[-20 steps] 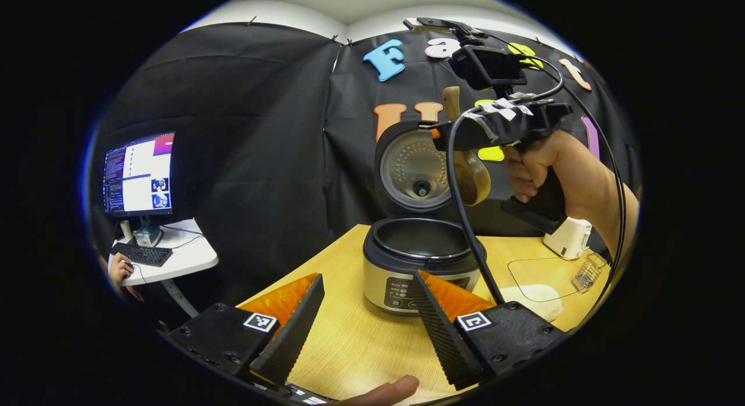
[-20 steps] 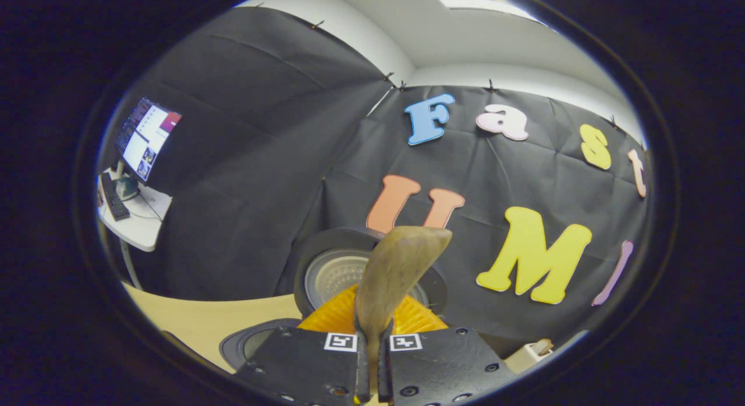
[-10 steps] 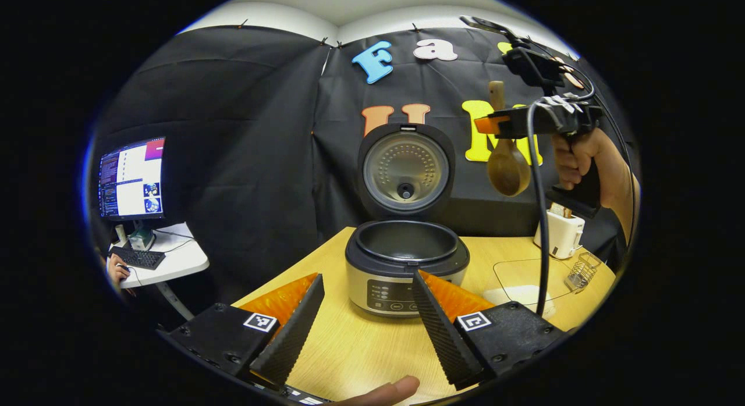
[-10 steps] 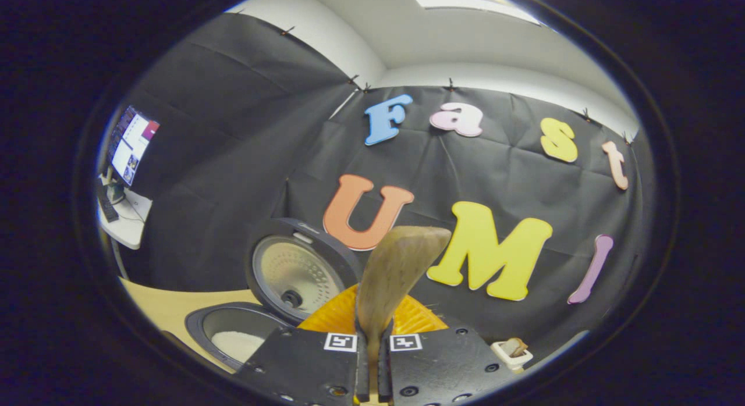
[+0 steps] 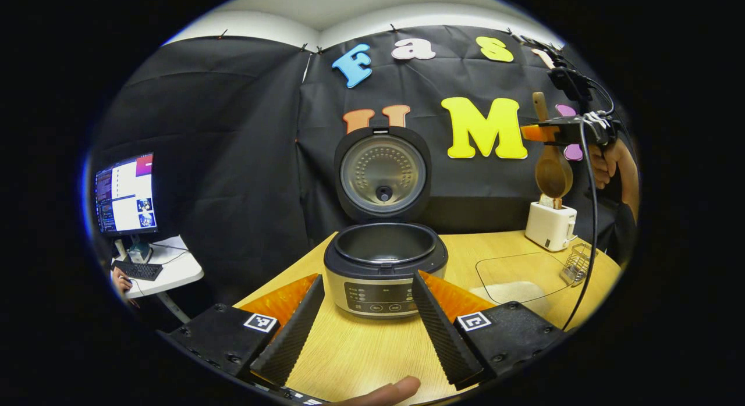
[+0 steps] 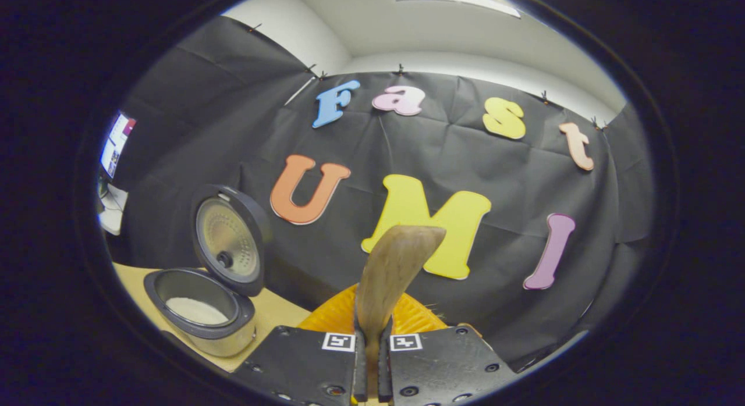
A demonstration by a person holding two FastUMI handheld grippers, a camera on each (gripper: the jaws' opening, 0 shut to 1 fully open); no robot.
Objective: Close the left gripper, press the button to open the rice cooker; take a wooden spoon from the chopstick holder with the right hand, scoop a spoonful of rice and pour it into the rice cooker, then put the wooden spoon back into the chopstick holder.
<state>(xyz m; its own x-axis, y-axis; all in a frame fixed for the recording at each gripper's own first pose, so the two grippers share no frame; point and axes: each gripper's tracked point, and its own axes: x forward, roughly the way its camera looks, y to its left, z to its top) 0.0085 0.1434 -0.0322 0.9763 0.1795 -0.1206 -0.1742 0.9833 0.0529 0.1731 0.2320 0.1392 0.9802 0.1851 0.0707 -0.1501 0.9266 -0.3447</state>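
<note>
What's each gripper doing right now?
Left gripper: open, holding nothing.
Right gripper: shut on the wooden spoon handle.

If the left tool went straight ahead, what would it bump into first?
Probably the silver, black-rimmed rice cooker with its lid up: it sits between the open left tool fingers, though depth is unclear.

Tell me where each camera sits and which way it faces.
Left gripper view: low over the wooden table, facing the open grey rice cooker; own spread fingers at the bottom.
Right gripper view: higher, tilted toward the wall; own fingers clamp the wooden spoon.
Shared: rice cooker, spoon.
</note>
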